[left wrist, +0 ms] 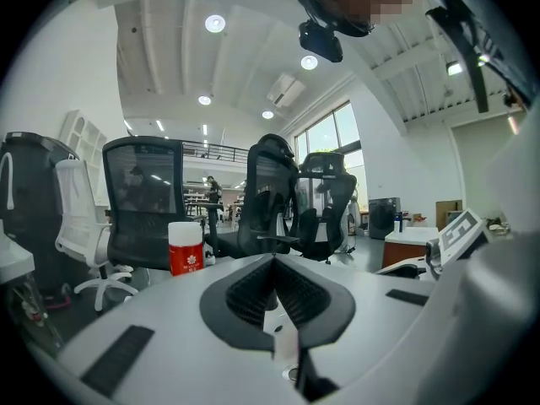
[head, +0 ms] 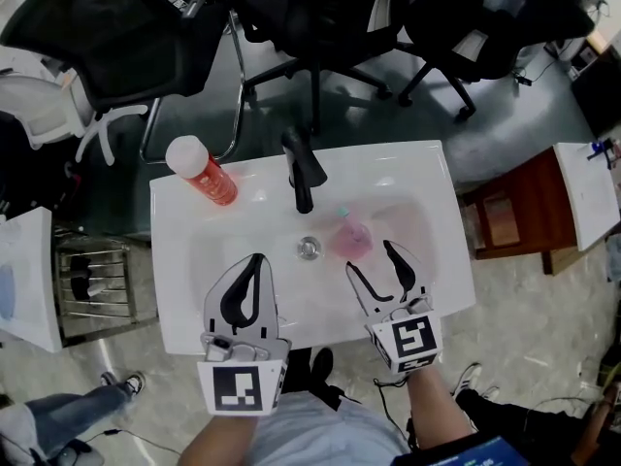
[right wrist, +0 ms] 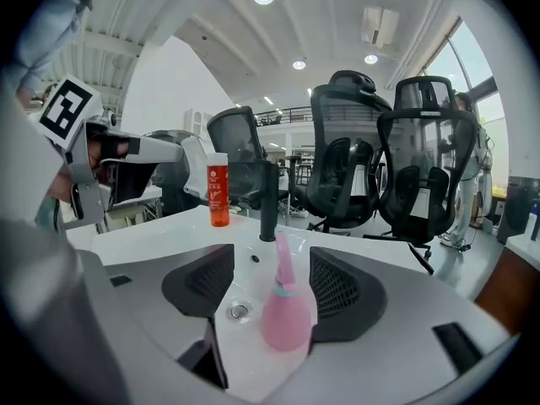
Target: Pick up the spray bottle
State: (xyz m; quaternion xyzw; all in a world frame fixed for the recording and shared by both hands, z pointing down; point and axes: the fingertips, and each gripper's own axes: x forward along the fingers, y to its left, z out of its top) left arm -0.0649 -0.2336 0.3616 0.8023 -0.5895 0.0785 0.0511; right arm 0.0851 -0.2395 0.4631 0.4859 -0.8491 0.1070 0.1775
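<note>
A pink spray bottle stands upright in the white sink basin, to the right of the drain. My right gripper is open just short of it. In the right gripper view the bottle shows in the gap of my right gripper, with neither pad pressing on it. My left gripper hovers over the basin's near left side, shut with nothing in it. The left gripper view has my left gripper with its pads meeting at the tip.
A black faucet rises at the basin's back. A red bottle with a white cap stands on the sink's back left corner. Black office chairs crowd behind the sink. A wooden cabinet stands to the right, a white one to the left.
</note>
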